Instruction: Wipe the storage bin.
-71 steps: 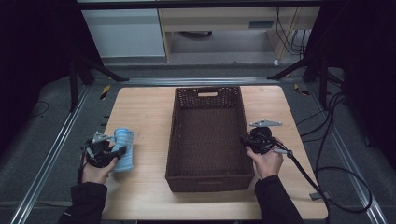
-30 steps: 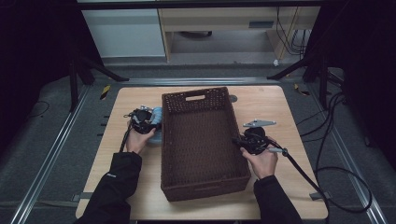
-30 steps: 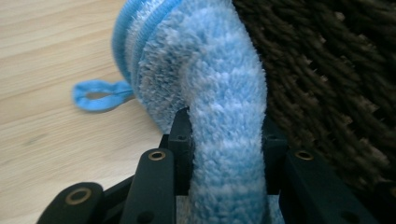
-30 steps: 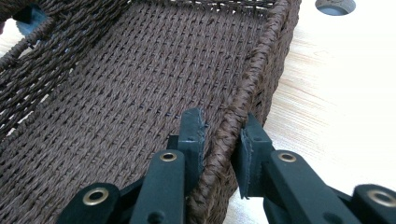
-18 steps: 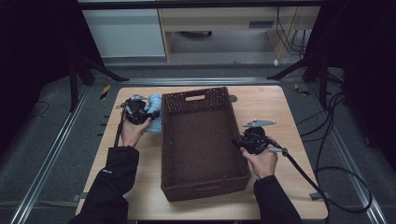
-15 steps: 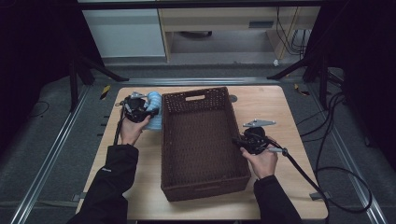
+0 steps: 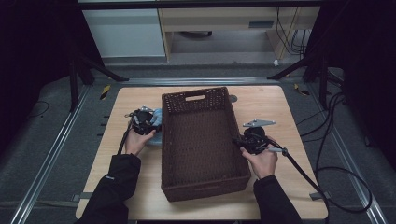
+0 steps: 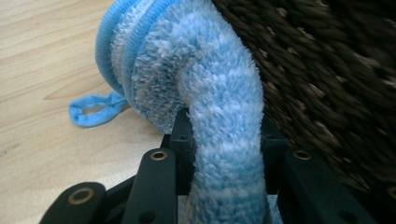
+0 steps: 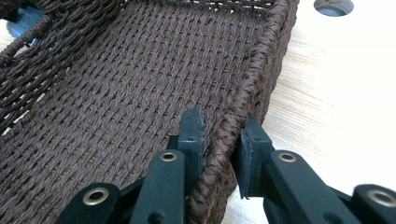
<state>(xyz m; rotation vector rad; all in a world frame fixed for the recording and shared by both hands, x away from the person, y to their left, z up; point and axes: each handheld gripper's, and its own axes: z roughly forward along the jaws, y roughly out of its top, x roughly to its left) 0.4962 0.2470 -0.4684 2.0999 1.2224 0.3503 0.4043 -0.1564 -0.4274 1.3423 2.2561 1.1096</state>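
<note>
Basket (image 7: 204, 140) rim clamped by right gripper (image 7: 239, 141) jaws.

Wooden table (image 7: 275, 112), pale top with rounded corners, centre of the high view. Small round grey cap (image 7: 233, 98) set in the tabletop toward 12 o'clock. Grey floor (image 7: 56, 154) all round. Metal rails (image 7: 44, 163) run along the table at 9 o'clock and 3 o'clock. Black cables (image 7: 336, 140) looped on the floor at 3 to 4 o'clock. Black stand legs (image 7: 93, 65) splayed at 10 o'clock, another pair (image 7: 299, 70) at 2 o'clock. At 12 o'clock, far off, a white cabinet (image 7: 123, 32) beside a beige desk (image 7: 219, 23). Yellow-black marker (image 7: 105, 91) on the floor at 10 o'clock.
</note>
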